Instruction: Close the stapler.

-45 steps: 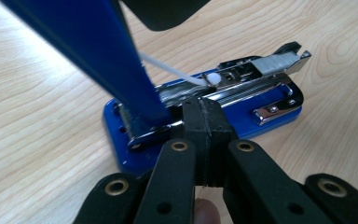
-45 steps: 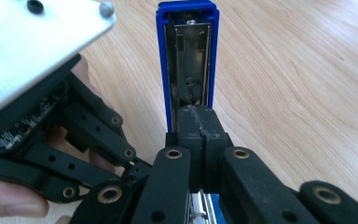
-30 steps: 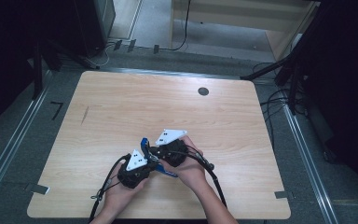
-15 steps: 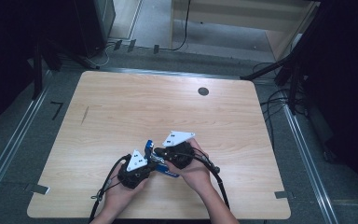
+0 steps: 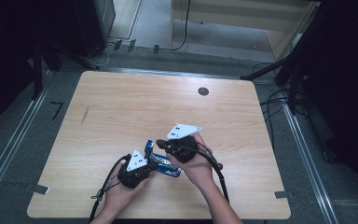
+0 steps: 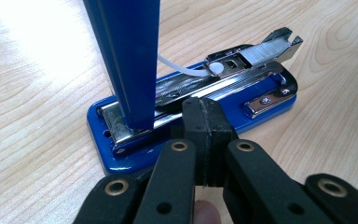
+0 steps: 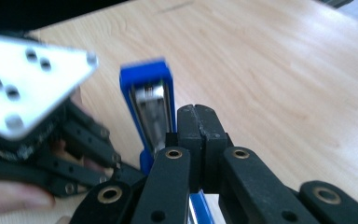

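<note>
A blue stapler (image 5: 167, 169) lies on the wooden table (image 5: 135, 107) near its front edge. Its blue lid (image 6: 126, 60) is swung upright, and the metal staple rail (image 6: 261, 51) lies bare over the base. My left gripper (image 5: 150, 164) is shut with nothing between its jaws. In the left gripper view the left gripper (image 6: 209, 114) has its tips against the rail, beside the hinge. My right gripper (image 5: 161, 143) is also shut and empty. In the right gripper view the right gripper (image 7: 196, 119) sits just beside the raised lid (image 7: 150, 100). A hand holds each gripper.
A dark round grommet (image 5: 203, 91) sits at the table's far side, and a thin dark mark (image 5: 85, 114) lies to the left. Cables (image 5: 279, 100) run along the floor at the right. Tape tabs (image 5: 37, 189) stick to the front corners.
My right gripper has shifted slightly to the right beside the raised lid. The left gripper and the stapler's base have stayed where they were.
</note>
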A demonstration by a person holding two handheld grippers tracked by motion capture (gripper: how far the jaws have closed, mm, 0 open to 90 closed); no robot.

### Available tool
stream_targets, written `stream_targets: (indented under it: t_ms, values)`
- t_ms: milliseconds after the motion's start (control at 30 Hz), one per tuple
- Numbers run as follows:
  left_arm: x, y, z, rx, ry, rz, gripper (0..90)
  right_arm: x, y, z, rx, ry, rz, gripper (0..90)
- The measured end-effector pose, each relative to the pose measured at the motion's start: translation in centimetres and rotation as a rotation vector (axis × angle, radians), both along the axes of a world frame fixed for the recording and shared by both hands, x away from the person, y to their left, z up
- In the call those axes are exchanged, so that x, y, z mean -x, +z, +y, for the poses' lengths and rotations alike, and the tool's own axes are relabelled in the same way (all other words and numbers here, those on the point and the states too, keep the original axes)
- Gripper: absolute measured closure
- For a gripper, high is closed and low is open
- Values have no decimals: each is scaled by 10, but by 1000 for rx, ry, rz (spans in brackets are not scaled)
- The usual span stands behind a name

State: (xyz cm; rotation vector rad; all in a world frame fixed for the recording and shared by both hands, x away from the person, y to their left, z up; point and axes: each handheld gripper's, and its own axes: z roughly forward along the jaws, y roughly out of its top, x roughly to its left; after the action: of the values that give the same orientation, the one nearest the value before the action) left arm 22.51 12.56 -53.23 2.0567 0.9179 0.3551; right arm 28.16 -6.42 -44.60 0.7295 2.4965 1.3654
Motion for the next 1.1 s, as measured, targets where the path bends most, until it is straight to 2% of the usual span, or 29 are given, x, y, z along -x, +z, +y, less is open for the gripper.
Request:
stream_targets:
  t_ms: [267,500,700,1100]
  values:
    - [0,0,0,-2,0,-3,900,-4,20,13,-23,-6,-32,900]
    - [0,0,0,2,1,-4,900,-3,30,27,-30,22,-42,900]
    - [0,0,0,1,0,-4,900,-1,30,35,-14,58,-49,900]
    - [0,0,0,-1,0,-5,900,2,23,28,3,54,-41,900]
